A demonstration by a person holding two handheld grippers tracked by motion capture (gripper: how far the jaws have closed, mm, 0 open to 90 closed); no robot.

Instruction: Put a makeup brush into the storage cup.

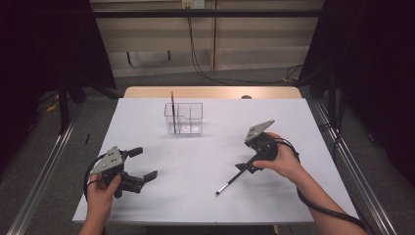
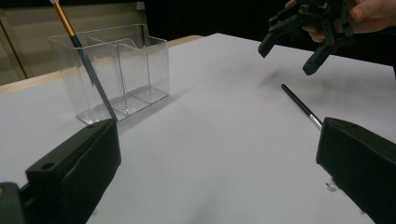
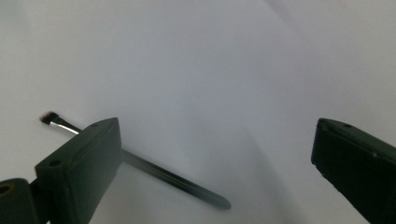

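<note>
Nearest the person, the left claw [image 1: 142,164] hovers idle with jaws apart over the white tabletop [image 1: 205,196]. Farther out, the right claw [image 1: 243,168] hangs wide apart above the slim black brush with a silver ferrule [image 1: 229,184], which lies flat, untouched. The pickup seems about to start: the next move likely calls for lowering astride the handle and closing. The right gripper view shows the bristle tip [image 3: 47,118]; the left gripper view shows the clear plastic divided organiser [image 2: 135,70] beyond, holding a gold-handled brush [image 2: 84,56].

looks like a lab recording booth, white table [image 1: 205,196] on a metal frame, black curtains [image 1: 372,58] at 9 and 3 o'clock, cables [image 1: 205,68] hanging down the beige wall [image 1: 254,46] at 12
</note>
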